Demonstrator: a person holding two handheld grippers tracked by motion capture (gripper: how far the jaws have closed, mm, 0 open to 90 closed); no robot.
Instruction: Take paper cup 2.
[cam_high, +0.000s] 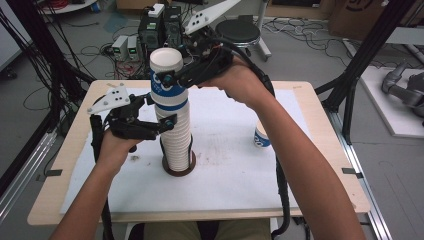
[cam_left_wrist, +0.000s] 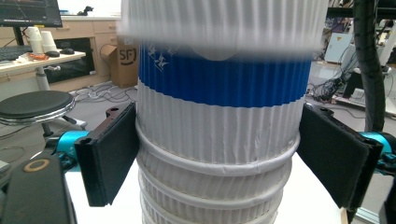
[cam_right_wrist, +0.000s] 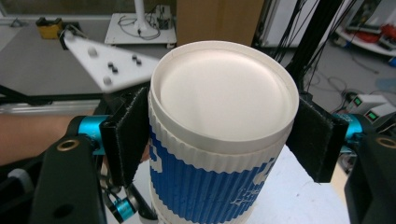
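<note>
- White ribbed paper forms the tall stack of upturned cups, which stands upright on a dark brown round coaster near the middle of the white sheet-covered wooden table
- The topmost cup, white ribbed paper with a blue band and white lettering, sits bottom-up at the head of the stack; in the right gripper view its flat white base faces the camera
- The right gripper comes in from the far right at the level of that top cup; its black pads press on both sides of the cup just under the rim of the base, so it is pinching the top cup
- The left gripper comes in from the left, lower on the stack, below the blue band; in the left gripper view both black pads lie against the white ribbed wall on either side, clamping the stack at a rolled rim
- A single blue and white paper cup stands on the sheet to the right of the stack, well apart from it and partly hidden by the person's right forearm
- A grey three-cornered plate tops the left gripper; a like plate tops the right one
- Beyond the far edge of the table a black round stool stands on the floor
</note>
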